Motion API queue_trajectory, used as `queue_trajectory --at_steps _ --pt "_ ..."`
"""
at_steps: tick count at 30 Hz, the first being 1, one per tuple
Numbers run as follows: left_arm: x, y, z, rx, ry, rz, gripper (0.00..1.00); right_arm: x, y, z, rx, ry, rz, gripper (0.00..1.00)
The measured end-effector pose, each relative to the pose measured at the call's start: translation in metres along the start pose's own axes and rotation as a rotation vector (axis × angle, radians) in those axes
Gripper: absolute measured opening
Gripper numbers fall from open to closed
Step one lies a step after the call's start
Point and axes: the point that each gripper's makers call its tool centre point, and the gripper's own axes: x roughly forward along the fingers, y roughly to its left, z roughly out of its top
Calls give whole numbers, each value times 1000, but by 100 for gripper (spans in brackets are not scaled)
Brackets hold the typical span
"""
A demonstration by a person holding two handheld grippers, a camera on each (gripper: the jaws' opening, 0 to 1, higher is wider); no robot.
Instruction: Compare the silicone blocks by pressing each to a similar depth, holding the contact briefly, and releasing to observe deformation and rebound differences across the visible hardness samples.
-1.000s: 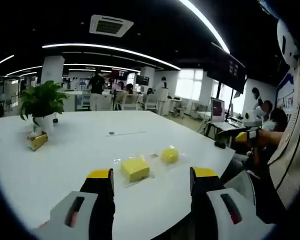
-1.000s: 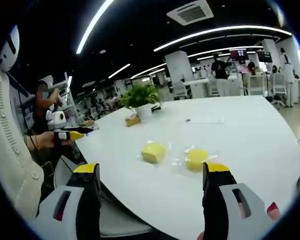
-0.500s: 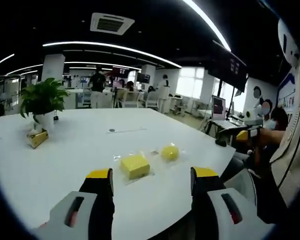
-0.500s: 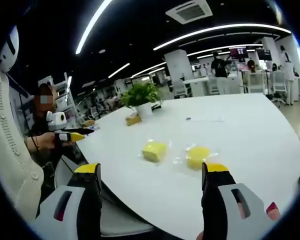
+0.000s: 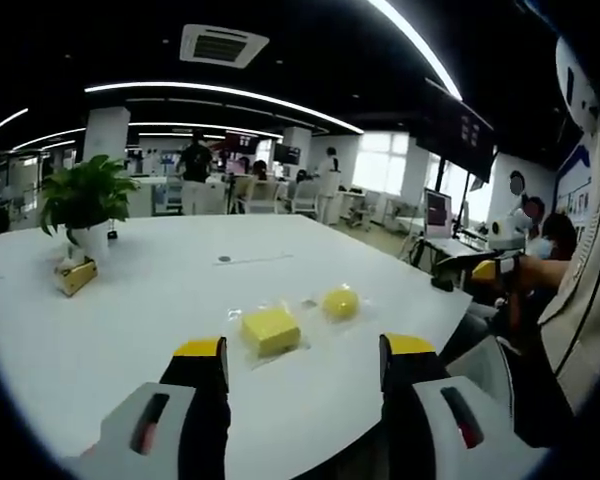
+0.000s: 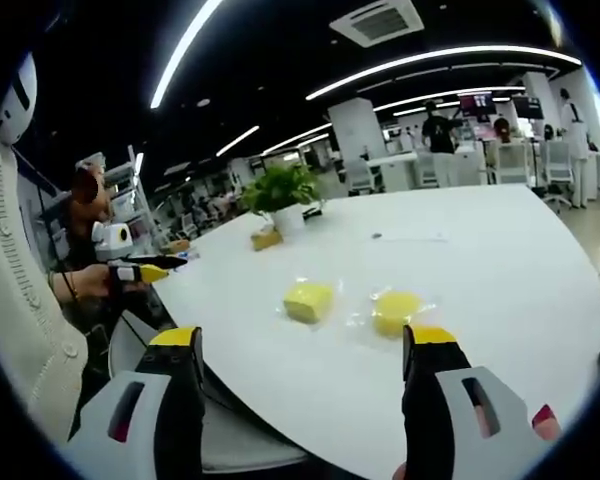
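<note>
I hold my left gripper (image 5: 302,372) and right gripper (image 6: 302,362) short of the white table (image 5: 140,300), jaws wide and empty; the yellow square block (image 5: 270,330) and round block (image 5: 340,303) lie ahead between them, untouched. I judge the approach is in hand; next I must lower onto one block. Beyond stand a potted plant (image 5: 83,205) and a lit open office.

The counter (image 5: 130,310) is white, smooth and a bit shiny. The square yellow block (image 5: 270,330) looks soft and dull, lying on crinkly clear plastic (image 6: 355,318).
</note>
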Motion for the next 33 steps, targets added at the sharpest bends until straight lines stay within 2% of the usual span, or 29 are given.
queue_trajectory --at_steps 4,17,19,22,29,33 --pt "0 2 1 4 -3 8 59 0 -2 -2 -1 5 -1 75" --pt "7 1 0 1 19 -19 58 1 -7 -3 6 3 -6 75" --pt "8 -1 1 -21 24 -40 53 1 -8 -3 9 0 -8 75" --pt "11 0 4 -21 21 -43 52 2 -7 -3 14 -1 -12 75" --pt "23 14 10 -91 3 -35 50 3 -6 -4 20 5 -20 74" --pt "32 25 13 -132 -12 -37 54 3 -4 -4 26 12 -30 74"
